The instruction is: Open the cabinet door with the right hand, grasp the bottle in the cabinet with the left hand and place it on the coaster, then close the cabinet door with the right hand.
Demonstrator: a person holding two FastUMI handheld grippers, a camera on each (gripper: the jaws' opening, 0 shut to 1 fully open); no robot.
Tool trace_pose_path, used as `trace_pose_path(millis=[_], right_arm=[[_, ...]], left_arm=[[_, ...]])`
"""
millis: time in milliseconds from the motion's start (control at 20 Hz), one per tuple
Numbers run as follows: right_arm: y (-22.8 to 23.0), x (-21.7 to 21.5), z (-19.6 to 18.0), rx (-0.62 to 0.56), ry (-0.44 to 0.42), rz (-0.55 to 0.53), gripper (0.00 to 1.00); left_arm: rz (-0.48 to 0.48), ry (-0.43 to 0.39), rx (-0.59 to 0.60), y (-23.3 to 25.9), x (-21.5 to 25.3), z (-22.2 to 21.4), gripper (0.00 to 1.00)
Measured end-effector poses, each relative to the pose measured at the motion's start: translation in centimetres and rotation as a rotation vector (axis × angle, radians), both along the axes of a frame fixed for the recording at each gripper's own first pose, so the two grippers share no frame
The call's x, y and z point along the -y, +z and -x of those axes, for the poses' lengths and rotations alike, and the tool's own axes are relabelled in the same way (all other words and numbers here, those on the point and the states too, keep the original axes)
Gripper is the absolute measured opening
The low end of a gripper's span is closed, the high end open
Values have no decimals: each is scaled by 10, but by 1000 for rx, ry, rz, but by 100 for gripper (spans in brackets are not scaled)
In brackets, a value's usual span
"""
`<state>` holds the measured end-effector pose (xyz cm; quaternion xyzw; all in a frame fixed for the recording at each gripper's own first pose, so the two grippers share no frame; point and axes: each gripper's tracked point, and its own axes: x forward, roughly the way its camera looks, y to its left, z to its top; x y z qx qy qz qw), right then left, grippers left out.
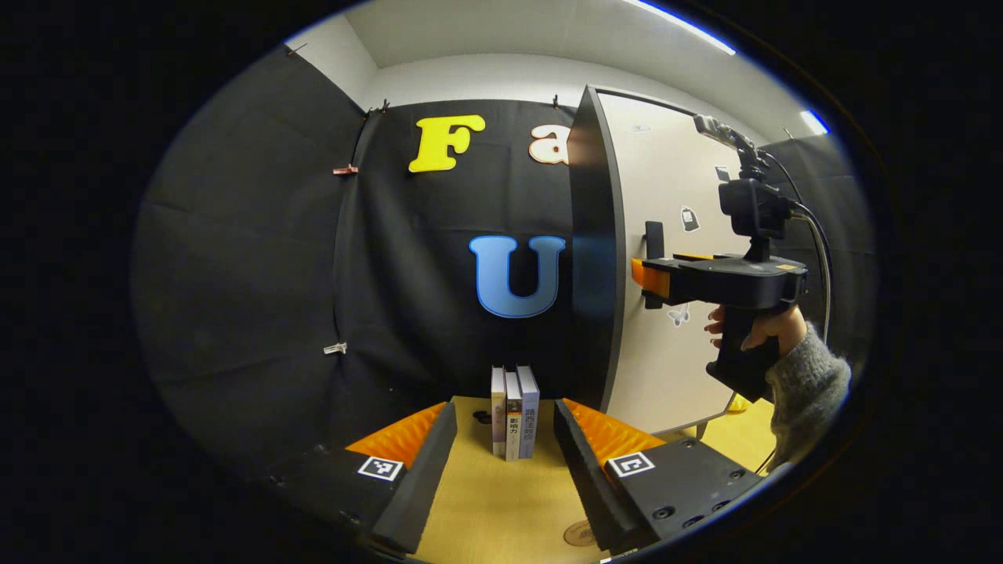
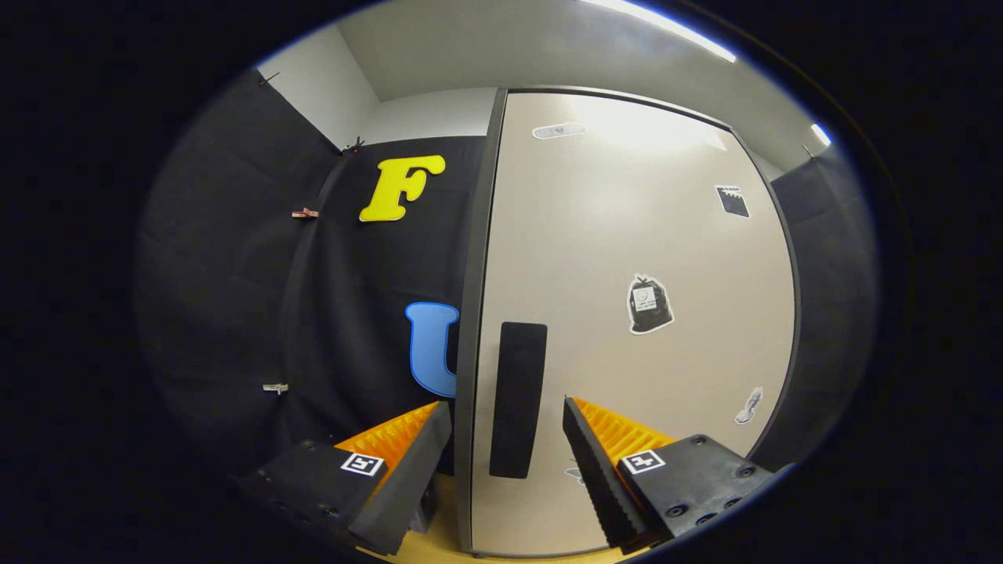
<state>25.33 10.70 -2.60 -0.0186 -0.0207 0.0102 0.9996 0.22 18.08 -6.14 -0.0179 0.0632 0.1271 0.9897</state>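
Observation:
The tall cabinet has a beige door point(image 2: 627, 313) with a dark frame, standing closed, so the inside is hidden. Its black vertical handle point(image 2: 517, 399) lies between the spread fingers of my right gripper point(image 2: 505, 442), which is open and close to it; I cannot tell whether a finger touches it. In the left gripper view the right gripper point(image 1: 644, 280), held by a hand in a grey sleeve point(image 1: 807, 384), reaches the handle point(image 1: 654, 235) on the door point(image 1: 674, 196). My left gripper point(image 1: 505, 442) is open over the wooden table, and a round coaster point(image 1: 580, 534) lies by its right finger.
Three books point(image 1: 514, 411) stand upright on the table point(image 1: 501, 501) ahead of the left gripper, against the black cloth wall. The cabinet's dark side panel point(image 1: 593, 258) rises just right of the books. A cable point(image 1: 819, 251) runs from the right gripper.

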Motion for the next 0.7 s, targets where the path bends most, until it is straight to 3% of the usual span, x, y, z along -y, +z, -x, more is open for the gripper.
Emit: trace_pose_path(millis=[100,200,250,350,450,500,650,700], right_arm=[[0,2,-9,14,-21,5,93],[-3,8,-19,17,-52,-3,83],[-6,9,-22,6,-59,-16,72],[-15,13,-29,-28,-73,-37,67],[-16,10,-29,-18,-71,-47,39],[-11,12,-23,-7,-74,-33,39],[-15,12,-27,-25,-76,-34,17],[-14,12,-25,-30,-72,-31,17]], left_arm=[[-2,10,-5,-2,-6,0,80],[-2,21,-10,-4,-12,-2,80],[-2,25,-14,-5,-14,-1,80],[-4,34,-20,-8,-19,-2,80],[-7,37,-24,-9,-21,-2,80],[-8,37,-26,-8,-22,-1,79],[-14,29,-19,-6,-20,3,78],[-17,27,-13,-5,-19,3,78]])
